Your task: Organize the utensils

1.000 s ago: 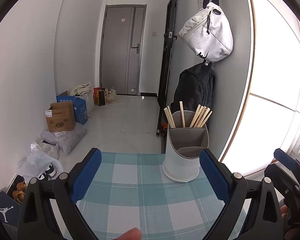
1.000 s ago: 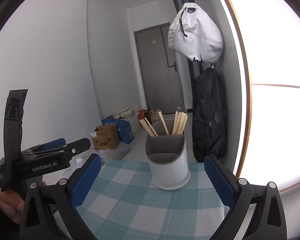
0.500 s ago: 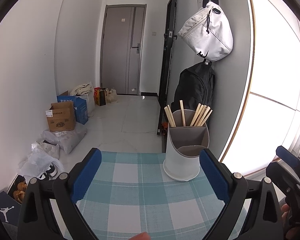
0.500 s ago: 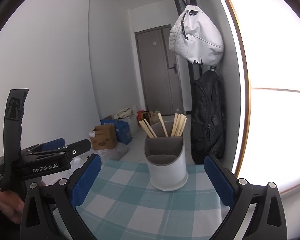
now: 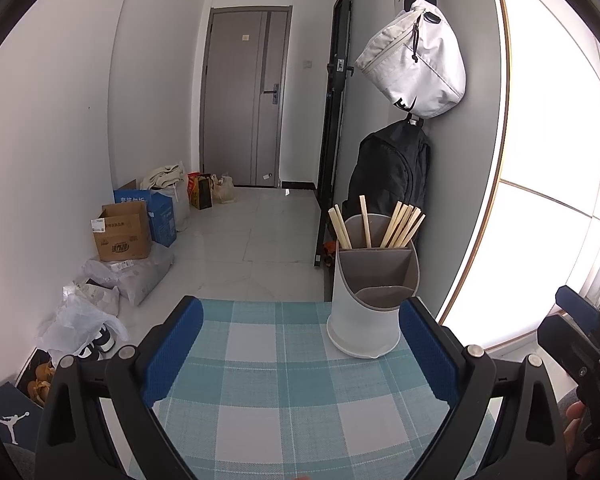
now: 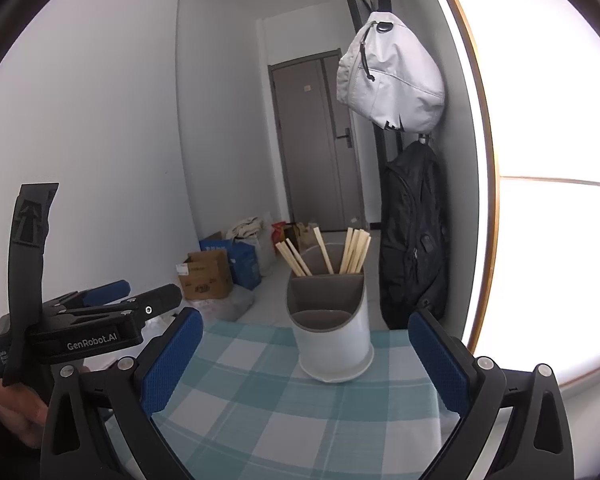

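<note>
Chopsticks (image 5: 374,226) already stand in the holder (image 5: 370,300), centre right; nothing loose shows on the worktop (image 5: 284,392). Left gripper (image 5: 300,354) and right gripper (image 6: 306,354) spread wide, empty.

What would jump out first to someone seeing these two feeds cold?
The white utensil holder standing on the teal checked tablecloth, with wooden chopsticks fanned out of its rear compartment while the front one looks empty. Behind it, a white bag hangs above a black backpack on the wall. Both the left gripper and right gripper are open, holding nothing.
</note>
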